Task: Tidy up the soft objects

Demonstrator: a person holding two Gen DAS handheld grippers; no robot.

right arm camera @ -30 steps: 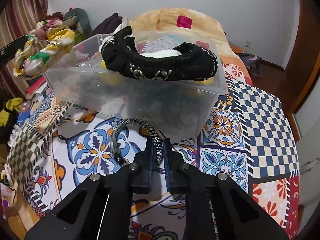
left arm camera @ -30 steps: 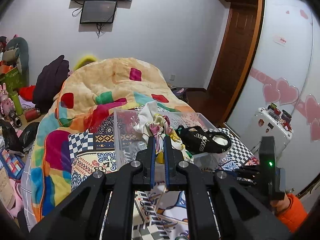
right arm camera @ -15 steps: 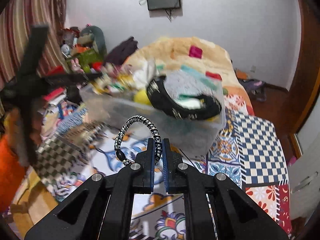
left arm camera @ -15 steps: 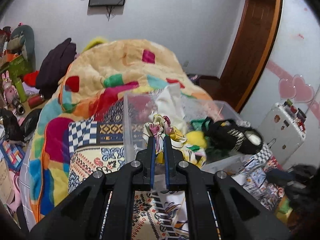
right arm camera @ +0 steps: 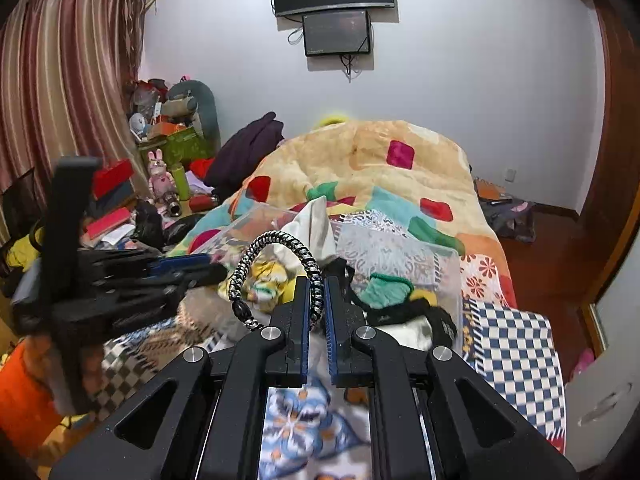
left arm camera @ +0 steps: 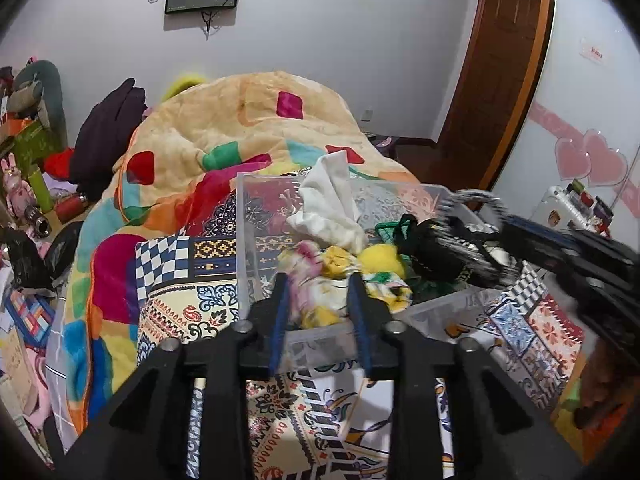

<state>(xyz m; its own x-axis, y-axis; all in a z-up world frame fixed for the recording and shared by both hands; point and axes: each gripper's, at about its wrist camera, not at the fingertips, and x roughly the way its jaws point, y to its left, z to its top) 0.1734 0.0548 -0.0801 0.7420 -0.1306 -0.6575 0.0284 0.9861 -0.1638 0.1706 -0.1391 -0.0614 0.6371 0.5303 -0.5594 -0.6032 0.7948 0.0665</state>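
A clear plastic bin (left arm camera: 256, 216) on the patterned bedspread holds soft things: a white cloth (left arm camera: 330, 204), a yellow item (left arm camera: 380, 258), a black headband (left arm camera: 432, 248). My left gripper (left arm camera: 318, 280) is open over the bin's near wall, and the floral scrunchie (left arm camera: 320, 280) lies between its fingers inside the bin. My right gripper (right arm camera: 317, 284) is shut on a black-and-white braided band (right arm camera: 280, 244) and holds it above the bin (right arm camera: 448, 264). The right gripper also shows, blurred, in the left wrist view (left arm camera: 560, 248).
A thick patchwork quilt (left arm camera: 224, 136) is heaped behind the bin. Toys, bottles and boxes crowd the left side (right arm camera: 168, 160). A dark garment (left arm camera: 108, 136) lies by the quilt. A door (left arm camera: 500, 72) and a white cabinet (left arm camera: 576, 204) are on the right.
My left gripper has opened and let the floral scrunchie drop into the bin. My right gripper has lifted the braided band off the bedspread and carried it over the bin.
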